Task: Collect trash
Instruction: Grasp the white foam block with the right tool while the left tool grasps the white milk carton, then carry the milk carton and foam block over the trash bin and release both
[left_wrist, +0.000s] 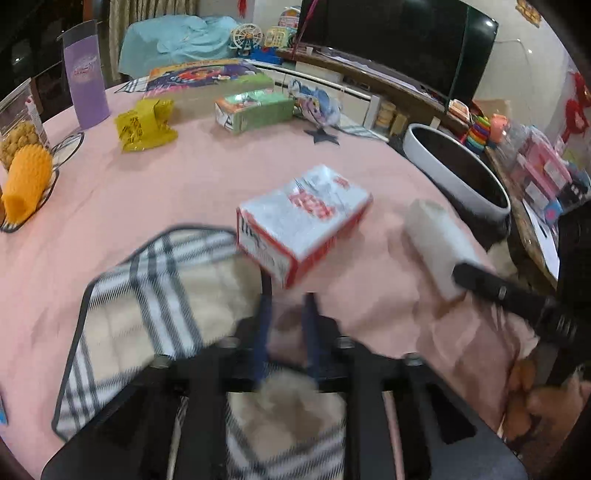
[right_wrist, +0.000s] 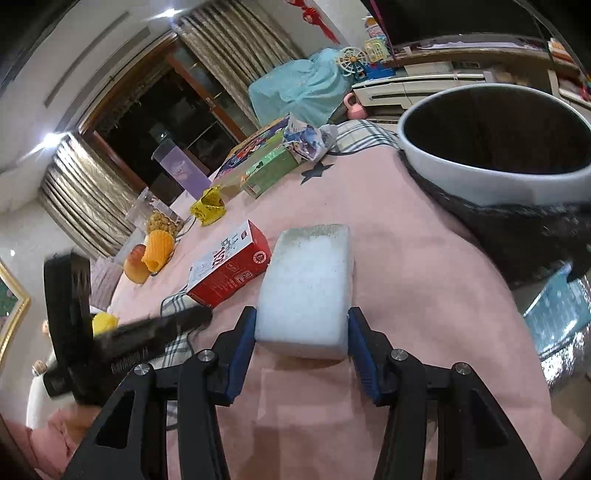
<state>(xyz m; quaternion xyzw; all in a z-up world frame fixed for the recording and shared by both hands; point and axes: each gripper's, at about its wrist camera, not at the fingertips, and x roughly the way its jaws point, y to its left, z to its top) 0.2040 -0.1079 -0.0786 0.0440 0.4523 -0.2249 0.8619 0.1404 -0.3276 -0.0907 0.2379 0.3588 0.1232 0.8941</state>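
Right hand-held gripper (right_wrist: 301, 332) pinches a white foam block (right_wrist: 308, 291) across its near end, blue pads flat on both side faces. The block is over the pink worktop (right_wrist: 406, 295); whether it is lifted or resting on it I cannot tell. The white bin (right_wrist: 480, 181) with a dark liner stands at the worktop's far right edge, mouth facing up and nothing blocking it.

Left hand-held gripper (left_wrist: 286, 314) is blurred in its own view, blue fingers (left_wrist: 263, 325) narrowly spread with nothing between them. It sits just short of the red-and-white carton (left_wrist: 304, 223), which lies flat beside the checked mat (left_wrist: 147, 295).

Step in hand, as I read it: carry the foam block to the bin. To do it well, keep the pinch firm, because foam squashes and can slip out. Raise the block above the white rim before crossing, then release over the middle of the mouth, not at the lip. A light block could bounce off the rim back onto the worktop.

The left side likely needs wider jaws before taking the carton, gripping across its short width. A yellow wrapper (left_wrist: 146, 125) and a green box (left_wrist: 255, 109) lie further back.
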